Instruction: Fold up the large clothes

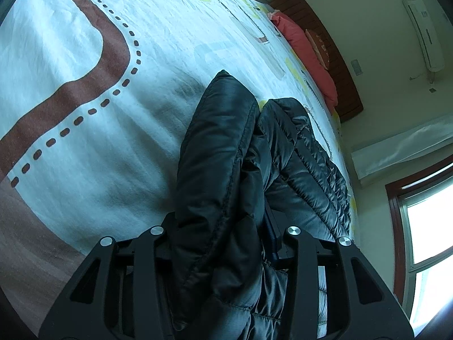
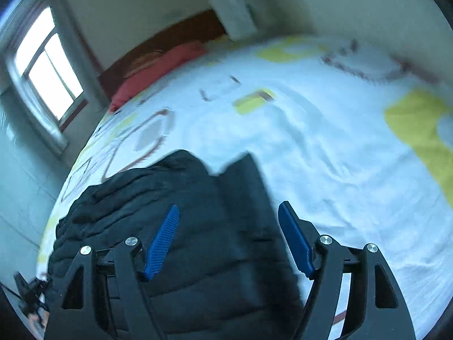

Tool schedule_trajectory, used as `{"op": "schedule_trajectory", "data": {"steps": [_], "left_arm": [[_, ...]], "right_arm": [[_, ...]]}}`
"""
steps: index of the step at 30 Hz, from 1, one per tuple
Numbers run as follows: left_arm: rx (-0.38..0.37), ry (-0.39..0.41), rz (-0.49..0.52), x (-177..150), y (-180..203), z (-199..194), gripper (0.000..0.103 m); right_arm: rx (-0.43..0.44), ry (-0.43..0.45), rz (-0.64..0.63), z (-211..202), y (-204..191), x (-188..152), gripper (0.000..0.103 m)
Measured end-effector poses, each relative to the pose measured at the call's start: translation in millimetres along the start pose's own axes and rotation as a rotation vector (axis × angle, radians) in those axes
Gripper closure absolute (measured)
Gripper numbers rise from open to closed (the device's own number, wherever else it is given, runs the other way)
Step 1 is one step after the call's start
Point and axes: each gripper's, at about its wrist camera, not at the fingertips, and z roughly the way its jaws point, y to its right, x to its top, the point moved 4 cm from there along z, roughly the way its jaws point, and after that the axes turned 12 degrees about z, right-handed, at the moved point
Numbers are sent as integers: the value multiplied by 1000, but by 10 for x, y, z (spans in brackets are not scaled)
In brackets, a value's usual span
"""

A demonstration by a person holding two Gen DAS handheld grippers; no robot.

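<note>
A black quilted puffer jacket [image 1: 218, 153] lies on the bed and rises into my left gripper [image 1: 226, 243], which is shut on a thick fold of it; the fingertips are buried in the fabric. More of the jacket's body [image 1: 308, 164] lies to the right. In the right wrist view the jacket [image 2: 175, 226] lies below my right gripper [image 2: 228, 212], whose blue pads [image 2: 162, 240] stand wide apart and hold nothing. That view is motion-blurred.
The bed sheet [image 1: 85, 65] is white with brown, yellow and grey patterns. A red pillow [image 1: 305, 48] lies at the wooden headboard [image 1: 339, 65]. A window [image 2: 48, 68] and an air conditioner [image 1: 424, 34] are on the walls.
</note>
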Motion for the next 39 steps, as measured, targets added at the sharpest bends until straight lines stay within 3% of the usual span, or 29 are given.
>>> {"op": "schedule_trajectory", "data": {"steps": [6, 8, 13, 16, 27, 32, 39], "left_arm": [[-4, -3, -1, 5, 8, -11, 61], [-5, -5, -2, 6, 18, -20, 62], [-11, 5, 10, 8, 147, -105, 75], [-8, 21, 26, 27, 306, -203, 80], [-57, 98, 231, -8, 1549, -549, 84], [-50, 85, 361, -210, 2211, -460, 84], [-20, 48, 504, -631, 2857, -176, 84]], "right_arm": [[100, -147, 111, 355, 164, -175, 31], [102, -128, 101, 380, 150, -222, 32], [49, -85, 34, 402, 29, -336, 44], [43, -63, 23, 408, 5, -355, 46], [80, -51, 49, 371, 120, -307, 48], [114, -64, 82, 320, 208, -304, 50], [164, -81, 125, 272, 296, -318, 53]]}}
